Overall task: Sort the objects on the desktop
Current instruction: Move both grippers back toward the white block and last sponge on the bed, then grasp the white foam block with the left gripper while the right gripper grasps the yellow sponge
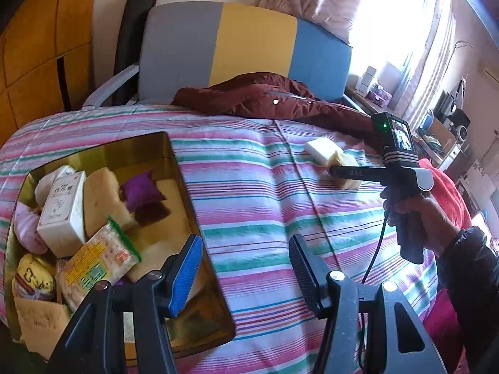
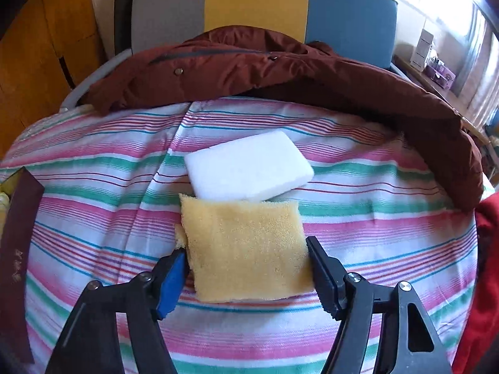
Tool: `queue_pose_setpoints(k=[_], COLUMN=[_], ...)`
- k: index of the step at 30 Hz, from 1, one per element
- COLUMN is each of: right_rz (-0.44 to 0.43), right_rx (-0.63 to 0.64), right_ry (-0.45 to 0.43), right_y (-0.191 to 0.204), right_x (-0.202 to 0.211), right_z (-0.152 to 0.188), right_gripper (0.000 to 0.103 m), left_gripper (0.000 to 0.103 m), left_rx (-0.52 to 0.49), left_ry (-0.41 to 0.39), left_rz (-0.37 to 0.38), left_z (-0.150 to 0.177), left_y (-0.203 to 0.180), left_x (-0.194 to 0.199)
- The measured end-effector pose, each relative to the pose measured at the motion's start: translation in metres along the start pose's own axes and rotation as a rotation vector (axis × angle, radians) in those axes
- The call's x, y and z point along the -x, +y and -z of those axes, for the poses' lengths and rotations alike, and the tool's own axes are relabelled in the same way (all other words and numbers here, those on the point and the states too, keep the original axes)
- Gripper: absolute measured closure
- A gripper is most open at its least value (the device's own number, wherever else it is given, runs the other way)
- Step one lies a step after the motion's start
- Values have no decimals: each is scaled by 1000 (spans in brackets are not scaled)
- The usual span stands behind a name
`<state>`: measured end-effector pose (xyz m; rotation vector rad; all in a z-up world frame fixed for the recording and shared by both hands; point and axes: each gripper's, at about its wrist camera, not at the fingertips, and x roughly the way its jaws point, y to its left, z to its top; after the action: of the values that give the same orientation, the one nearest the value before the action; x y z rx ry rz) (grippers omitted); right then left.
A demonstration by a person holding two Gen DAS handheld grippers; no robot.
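Observation:
A yellow sponge (image 2: 246, 249) lies on the striped bedcover between the fingers of my right gripper (image 2: 249, 249), which is open around it, fingertips at its left and right edges. A white foam block (image 2: 248, 165) lies just beyond it, touching. Both show far off in the left wrist view, the sponge (image 1: 346, 168) partly behind the right gripper (image 1: 338, 170) and the white block (image 1: 321, 149) beside it. My left gripper (image 1: 246, 249) is open and empty, hovering over the right edge of a gold box (image 1: 174, 159) filled with a white carton (image 1: 64, 210), sponges, a purple pouch (image 1: 142, 191) and a cracker pack (image 1: 99, 263).
A dark red jacket (image 2: 280, 74) lies across the far side of the bed in front of a grey, yellow and blue chair back (image 1: 249, 40). The gold box's dark edge (image 2: 18, 233) shows at the left. A red cloth (image 2: 486, 265) lies at the right.

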<state>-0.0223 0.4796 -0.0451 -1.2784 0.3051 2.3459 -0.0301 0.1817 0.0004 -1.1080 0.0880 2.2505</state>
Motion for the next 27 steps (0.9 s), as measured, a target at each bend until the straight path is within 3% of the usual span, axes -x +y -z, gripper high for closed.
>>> queue_pose_setpoints(k=[6,11,21,27], right_rz=[-30,-49,-79,-126], right_rx=[12,11,-3,-70], right_ry=[-3,70,77,75], right_y=[-19,-33,-38,-51], right_x=[29,44,32,31], right_z=[12,30,47,46], right_gripper=[32,32,32,30], left_gripper=[45,45,45,45], left_rx=[-36,-66,-168,-177], left_ry=[8,25,42,73], left_rz=[14,14,-11,13], left_z=[-10,-21,-53,-64], left_y=[-18,-37,-84,-100], left_x=[-7,-20,-67,-98])
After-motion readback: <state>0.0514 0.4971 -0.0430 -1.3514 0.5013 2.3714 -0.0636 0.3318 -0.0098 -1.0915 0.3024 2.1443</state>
